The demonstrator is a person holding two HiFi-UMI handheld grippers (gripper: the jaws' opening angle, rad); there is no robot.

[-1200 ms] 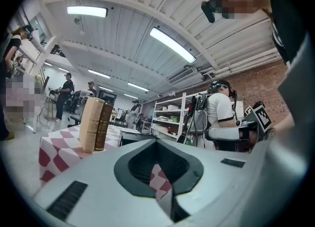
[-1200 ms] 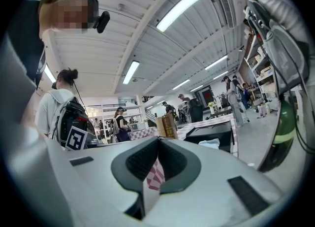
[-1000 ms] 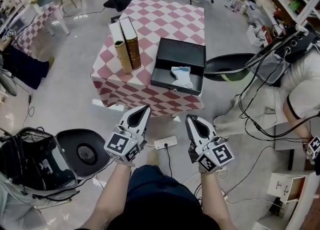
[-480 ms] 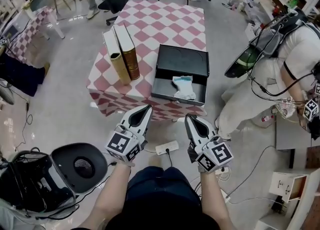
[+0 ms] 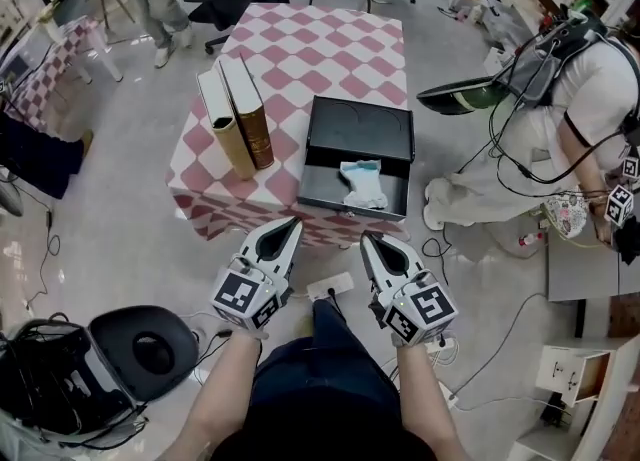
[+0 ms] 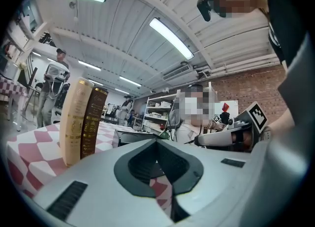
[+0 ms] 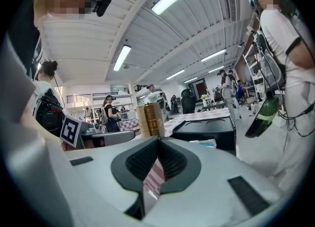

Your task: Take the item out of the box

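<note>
Inside the open black metal box [image 5: 360, 129], the crumpled white-and-teal item [image 5: 365, 182] lies untouched. The left gripper [image 5: 292, 221] and right gripper [image 5: 366, 239] are both clenched empty, so the whole job's left.

Box [image 5: 325, 177] open-topped, reachable from above; books [image 5: 248, 109] upright just left, seemingly apart.

Here we go, closing in on the table!

The left gripper [image 5: 290, 223] and right gripper [image 5: 369, 240] have eased forward, and the checked table [image 5: 330, 49] now sits a touch nearer. A dark trouser leg [image 5: 335, 334] has stepped out beneath them. The black round seat [image 5: 150, 349] has slipped back towards the lower left, and the bystander in white [image 5: 575, 99] has straightened up.
</note>
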